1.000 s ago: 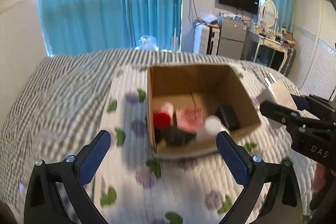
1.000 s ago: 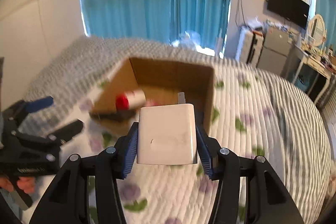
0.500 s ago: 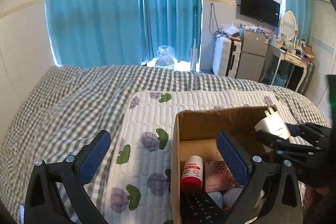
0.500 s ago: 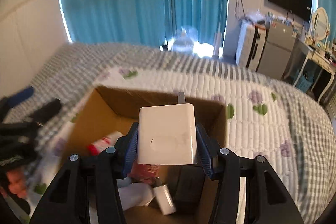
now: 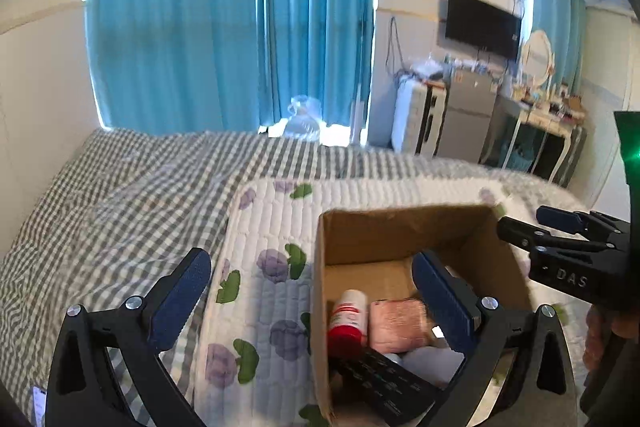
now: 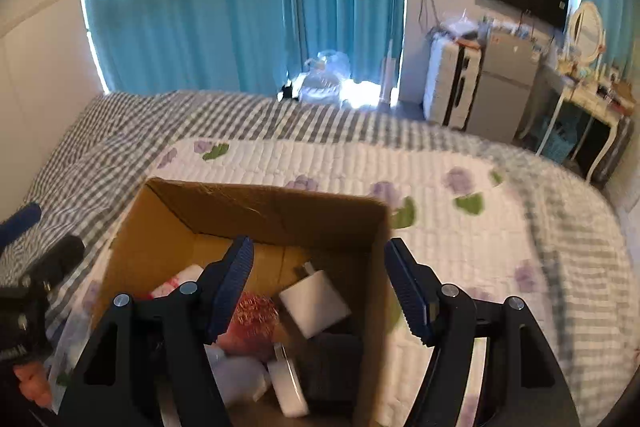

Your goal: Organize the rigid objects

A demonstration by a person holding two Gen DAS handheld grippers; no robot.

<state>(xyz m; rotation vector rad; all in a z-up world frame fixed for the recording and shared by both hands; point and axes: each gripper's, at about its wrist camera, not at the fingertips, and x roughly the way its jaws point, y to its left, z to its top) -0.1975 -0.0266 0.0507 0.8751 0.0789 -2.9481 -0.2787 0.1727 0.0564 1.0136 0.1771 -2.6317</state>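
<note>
An open cardboard box sits on the floral quilt on the bed. A white charger block lies inside it, free of my fingers, among a red-capped white bottle, a pink patterned pack, a black remote and other white items. My right gripper is open and empty above the box's right half; it also shows in the left wrist view. My left gripper is open and empty, straddling the box's left wall.
The white floral quilt lies over a grey checked bedspread. Blue curtains, a clear bag by the window, a white suitcase, a small fridge and a dressing table stand beyond the bed.
My right gripper has opened and the white charger block has dropped into the box. Both grippers hover over the box, slightly shifted.
</note>
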